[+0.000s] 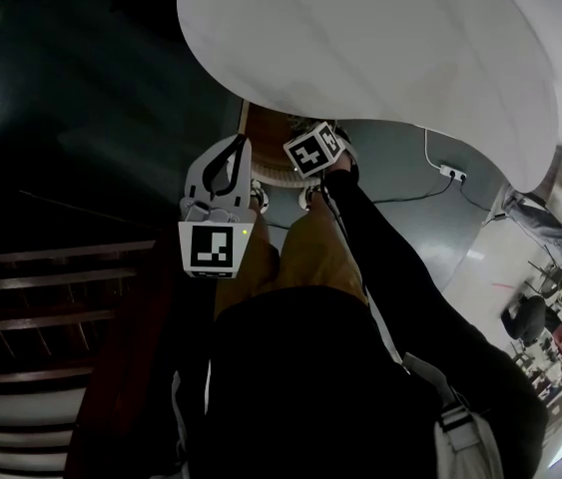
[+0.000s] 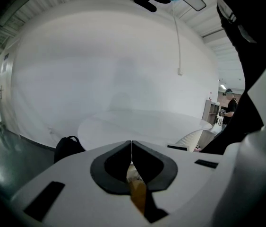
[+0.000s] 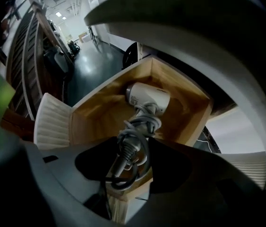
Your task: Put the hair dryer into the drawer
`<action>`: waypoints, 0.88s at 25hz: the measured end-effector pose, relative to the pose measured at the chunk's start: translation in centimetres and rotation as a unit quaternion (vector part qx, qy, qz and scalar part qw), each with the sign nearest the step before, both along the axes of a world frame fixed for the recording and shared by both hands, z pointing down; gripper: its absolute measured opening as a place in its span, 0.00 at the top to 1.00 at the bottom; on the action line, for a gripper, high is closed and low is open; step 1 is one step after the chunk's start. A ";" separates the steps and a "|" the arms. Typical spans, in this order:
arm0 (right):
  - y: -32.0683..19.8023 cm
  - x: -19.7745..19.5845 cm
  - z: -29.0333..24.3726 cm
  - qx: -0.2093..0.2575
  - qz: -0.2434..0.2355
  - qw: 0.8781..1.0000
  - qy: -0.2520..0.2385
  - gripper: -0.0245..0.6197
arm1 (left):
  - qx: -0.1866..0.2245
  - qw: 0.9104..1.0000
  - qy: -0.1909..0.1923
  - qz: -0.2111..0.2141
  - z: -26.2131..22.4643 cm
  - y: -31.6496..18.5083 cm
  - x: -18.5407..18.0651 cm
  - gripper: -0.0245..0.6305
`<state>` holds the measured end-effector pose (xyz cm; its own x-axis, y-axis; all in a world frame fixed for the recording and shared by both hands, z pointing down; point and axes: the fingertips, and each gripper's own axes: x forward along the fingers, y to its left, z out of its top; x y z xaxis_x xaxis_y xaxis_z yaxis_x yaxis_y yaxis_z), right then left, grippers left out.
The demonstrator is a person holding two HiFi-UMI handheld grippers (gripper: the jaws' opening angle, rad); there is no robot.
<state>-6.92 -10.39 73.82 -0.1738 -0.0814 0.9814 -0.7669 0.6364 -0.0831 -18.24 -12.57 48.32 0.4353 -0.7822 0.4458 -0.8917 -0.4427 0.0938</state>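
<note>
The hair dryer (image 3: 147, 98) lies in our wood drawer (image 3: 92, 115), cord bunched so it fits. Our R gripper (image 3: 135, 155) points down at it, fingers apart round the handle, prob. not squeezing. L gripper (image 2: 131, 148) has fingers together, empty; we don't need it.

The left gripper (image 2: 131, 148) is held low in front of the person's body and tips a little down. Its two jaws are pressed together at the tips, with nothing caught between them.

The right gripper (image 3: 133, 161) is farther out than the left one and points almost straight down. Its jaws stand apart. The handle of the hair dryer (image 3: 147, 98) shows in the gap, but the jaws do not squeeze it.

The right arm (image 1: 390, 267), in a black sleeve, reaches out long and straight to that gripper. The left arm is too dark to make out.
</note>
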 end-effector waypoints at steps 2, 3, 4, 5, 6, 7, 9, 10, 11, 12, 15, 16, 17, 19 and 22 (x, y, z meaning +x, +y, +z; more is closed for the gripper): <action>-0.3 -0.1 0.9 0.005 0.006 1.000 -0.003 0.60 | -0.002 1.000 -0.001 0.000 0.3 0.1 0.1 0.93; -0.2 0.0 1.3 0.003 0.004 1.000 -0.002 0.60 | -0.003 1.000 0.000 -0.001 0.4 0.0 0.2 0.93; -0.1 0.1 1.6 0.001 0.001 1.000 0.002 0.60 | -0.004 1.000 -0.001 -0.001 0.4 0.0 0.3 0.93; 0.0 0.4 1.8 -0.001 -0.001 1.000 0.008 0.60 | -0.005 1.000 -0.002 0.000 0.5 -0.1 0.4 0.93; -0.1 0.6 1.9 -0.001 -0.001 1.000 0.013 0.60 | -0.007 1.000 -0.003 0.001 0.6 -0.2 0.4 0.93; -0.2 0.8 1.9 0.001 0.002 1.000 0.016 0.59 | -0.008 1.000 -0.005 0.001 0.7 -0.2 0.4 0.93; -0.4 0.9 1.7 0.010 0.010 1.000 0.013 0.60 | -0.010 1.000 -0.008 0.002 1.0 -0.2 0.3 0.93; -0.5 0.8 1.5 0.016 0.011 1.000 0.009 0.59 | -0.011 1.000 -0.009 0.003 1.1 -0.1 0.3 0.93; -0.4 0.7 1.4 0.019 0.009 1.000 0.007 0.59 | -0.011 1.000 -0.010 0.003 1.1 -0.1 0.2 0.93; -0.1 0.7 1.3 0.020 0.004 1.000 0.007 0.59 | -0.010 1.000 -0.010 0.002 1.1 -0.1 0.2 0.93; 0.8 0.7 1.3 0.017 0.000 1.000 0.007 0.59 | -0.008 1.000 -0.008 0.004 0.9 -0.1 0.3 0.93; 0.8 0.8 1.2 0.017 0.003 1.000 0.006 0.59 | -0.008 1.000 -0.007 0.005 0.9 -0.1 0.4 0.93; 0.8 0.9 1.1 0.018 0.007 1.000 0.004 0.59 | -0.007 1.000 -0.007 0.006 0.8 -0.2 0.6 0.93; 0.6 0.8 1.0 0.022 0.010 1.000 0.001 0.59 | -0.008 1.000 -0.008 0.008 0.9 -0.2 0.7 0.93; 0.7 0.6 1.0 0.023 0.009 1.000 -0.002 0.59 | -0.009 1.000 -0.009 0.009 1.2 -0.2 0.8 0.93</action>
